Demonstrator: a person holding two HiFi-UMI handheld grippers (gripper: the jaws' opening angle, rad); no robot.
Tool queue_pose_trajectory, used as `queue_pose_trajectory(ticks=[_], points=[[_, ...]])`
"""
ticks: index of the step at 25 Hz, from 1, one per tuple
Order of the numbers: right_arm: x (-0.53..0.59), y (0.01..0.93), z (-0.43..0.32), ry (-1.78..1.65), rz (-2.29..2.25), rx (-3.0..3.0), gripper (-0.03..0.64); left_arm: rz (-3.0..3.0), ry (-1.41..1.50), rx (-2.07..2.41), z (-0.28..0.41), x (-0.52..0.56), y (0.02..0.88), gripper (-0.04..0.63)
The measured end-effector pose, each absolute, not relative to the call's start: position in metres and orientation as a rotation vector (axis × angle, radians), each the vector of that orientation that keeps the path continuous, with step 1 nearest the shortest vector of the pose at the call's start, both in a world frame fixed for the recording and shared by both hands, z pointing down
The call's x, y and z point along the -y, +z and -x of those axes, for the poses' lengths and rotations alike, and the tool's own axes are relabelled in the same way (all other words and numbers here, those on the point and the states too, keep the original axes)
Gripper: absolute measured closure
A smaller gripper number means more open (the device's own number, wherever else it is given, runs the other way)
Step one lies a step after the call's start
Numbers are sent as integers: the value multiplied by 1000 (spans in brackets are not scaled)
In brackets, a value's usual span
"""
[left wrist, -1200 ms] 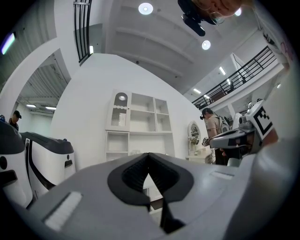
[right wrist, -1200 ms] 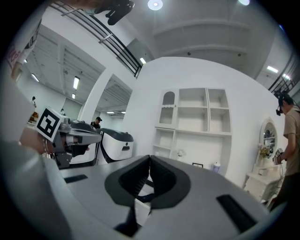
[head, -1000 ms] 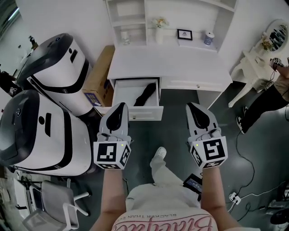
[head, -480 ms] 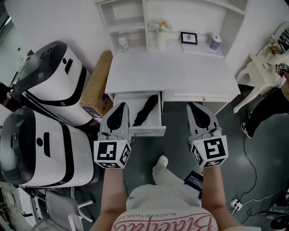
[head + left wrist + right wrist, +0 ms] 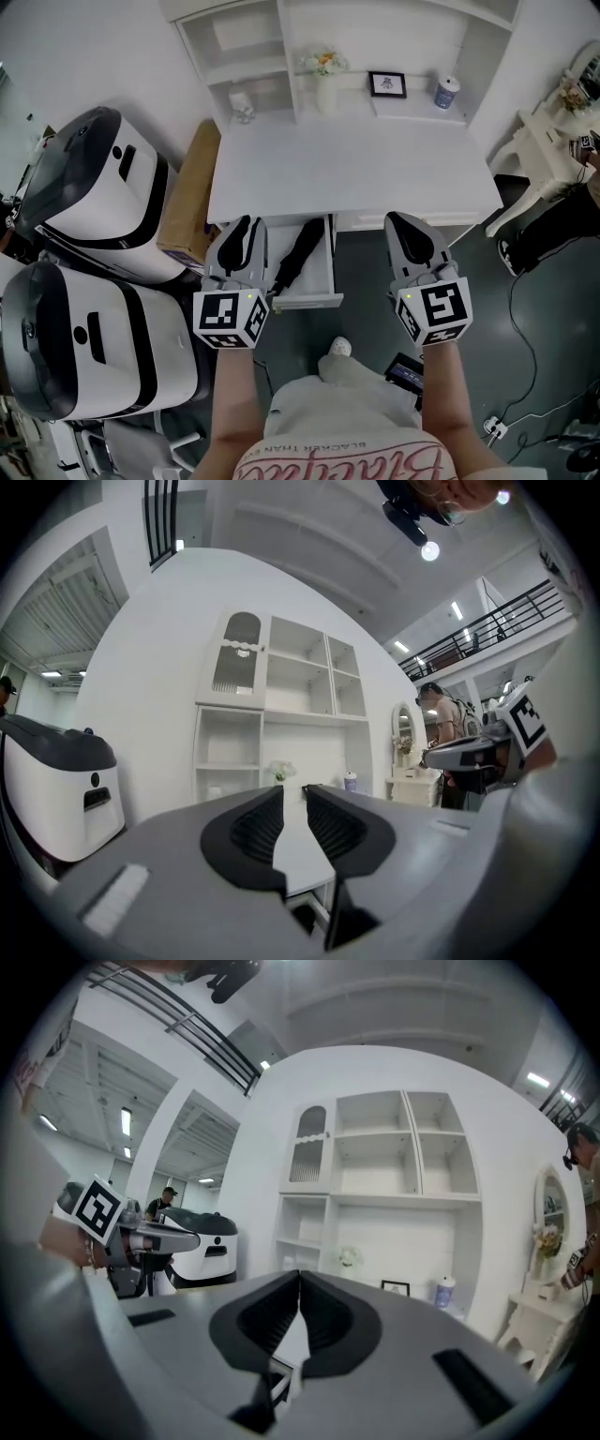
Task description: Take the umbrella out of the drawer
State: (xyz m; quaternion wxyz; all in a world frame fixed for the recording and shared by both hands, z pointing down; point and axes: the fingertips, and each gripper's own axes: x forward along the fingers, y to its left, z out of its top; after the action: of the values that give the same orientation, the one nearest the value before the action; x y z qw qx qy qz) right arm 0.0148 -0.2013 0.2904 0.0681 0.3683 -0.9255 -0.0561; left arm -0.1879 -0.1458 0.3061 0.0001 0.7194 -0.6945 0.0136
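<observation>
The fingers of the left gripper were only a little apart and were opening, and nothing was between them. The fingers of the right gripper were pressed together at the tips and held nothing. Both grippers pointed level, toward the front edge of the white tabletop. Just past the left gripper and a bit to its right, the drawer stood pulled out from under the front edge of the tabletop, near its left end. The black umbrella lay inside the drawer, folded up and long and thin. It ran from the front of the drawer to the back, a little slanted, so that its near end leaned toward the drawer's left front corner and its far end went in under the tabletop edge. It lay lower than the fingers. The left gripper was just beside it. The right gripper was well apart from it, out to the right, with the drawer's right wall in between. So the left gripper looked like the one to reach for it, I think. It would need to open more, dip down into the drawer, and close across the thin side of the umbrella, not along its length.
</observation>
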Motion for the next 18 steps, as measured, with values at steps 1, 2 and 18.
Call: queue_pose_trajectory(ticks=[1, 2, 18], points=[[206, 291, -15, -167, -1110, 2785, 607, -2257, 46, 2178, 189, 151, 308, 503], [209, 292, -14, -166, -1110, 2783, 607, -2256, 48, 2172, 189, 155, 310, 481], [230, 303, -14, -129, -1140, 2728, 607, -2226, 5, 1985, 188, 195, 337, 76]])
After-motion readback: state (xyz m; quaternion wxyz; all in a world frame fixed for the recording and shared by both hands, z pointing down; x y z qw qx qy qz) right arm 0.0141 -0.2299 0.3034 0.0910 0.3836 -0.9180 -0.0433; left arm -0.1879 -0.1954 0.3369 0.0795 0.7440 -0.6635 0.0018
